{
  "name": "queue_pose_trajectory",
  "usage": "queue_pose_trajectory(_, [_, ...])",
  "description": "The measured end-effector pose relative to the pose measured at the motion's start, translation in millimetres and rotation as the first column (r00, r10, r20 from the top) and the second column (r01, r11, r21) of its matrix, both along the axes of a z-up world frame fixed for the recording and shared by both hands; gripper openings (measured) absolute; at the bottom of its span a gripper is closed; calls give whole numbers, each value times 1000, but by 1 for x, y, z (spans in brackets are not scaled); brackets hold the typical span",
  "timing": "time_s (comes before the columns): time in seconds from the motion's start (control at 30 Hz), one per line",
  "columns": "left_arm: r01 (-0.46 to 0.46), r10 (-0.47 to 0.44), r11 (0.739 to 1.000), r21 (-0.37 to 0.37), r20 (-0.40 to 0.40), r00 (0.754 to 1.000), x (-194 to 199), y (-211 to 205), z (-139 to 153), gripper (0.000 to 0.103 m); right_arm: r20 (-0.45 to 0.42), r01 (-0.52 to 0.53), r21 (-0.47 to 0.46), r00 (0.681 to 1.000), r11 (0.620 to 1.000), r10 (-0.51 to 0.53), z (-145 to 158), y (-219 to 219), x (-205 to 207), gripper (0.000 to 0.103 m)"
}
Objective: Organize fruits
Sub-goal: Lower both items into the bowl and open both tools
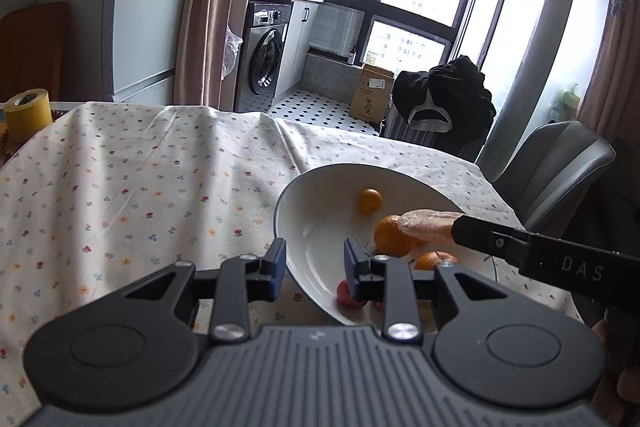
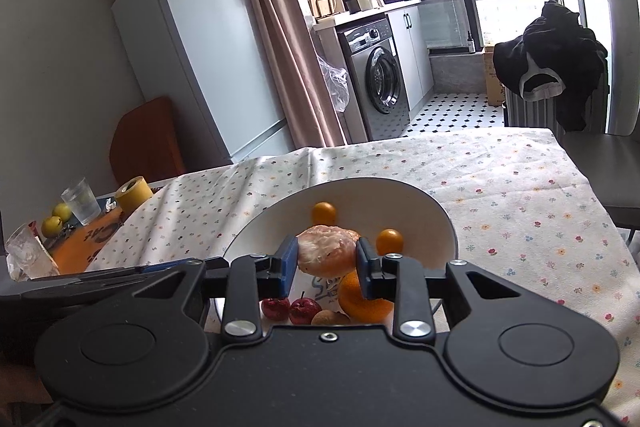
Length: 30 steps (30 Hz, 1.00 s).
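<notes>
- Pale flat fruit (image 2: 326,251) is pinched by right gripper (image 2: 327,263) above bowl (image 2: 436,211), frame centre; slip risks knocking 2 small oranges (image 2: 324,213).
- Left gripper (image 1: 315,261) jaws slightly parted, straddling bowl rim unpressed; tipping is risked.

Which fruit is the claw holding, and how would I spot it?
Find the big white bowl on the flowery tablecloth. Just above it, the right claw pinches a pale pinkish, flattened round fruit. The neighbours are bright orange or dark red; only this one is pale and lifted.
</notes>
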<state>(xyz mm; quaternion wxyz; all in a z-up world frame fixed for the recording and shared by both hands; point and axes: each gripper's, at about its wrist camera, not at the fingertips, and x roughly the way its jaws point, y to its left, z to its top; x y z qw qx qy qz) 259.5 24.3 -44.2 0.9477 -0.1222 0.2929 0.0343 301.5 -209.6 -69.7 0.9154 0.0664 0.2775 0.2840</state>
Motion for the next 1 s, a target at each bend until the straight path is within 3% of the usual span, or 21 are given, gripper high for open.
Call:
queue_pose_trajectory(0.23, [-25,25,1000,-1,4,1000,-11,11,4,37,-5,-26,3,1000,1000,26,-1,16,3,29])
queue_pose_trajectory(0.53, [-43,43,999,3,6,999,-23,23,6,38,-38,-50,56,998,997,52,-6,33,17,30])
queue_pose_trajectory(0.7, [-46,46,999,0,4,999,-27,25,4,38,-30,-21,31,999,999,22,-12,32,15,50])
queue_pose_trajectory(1.0, [-32,32,999,-16,4,999,-31,17,2,39,-18,-19,27,1000,999,20,-5,15,1,56])
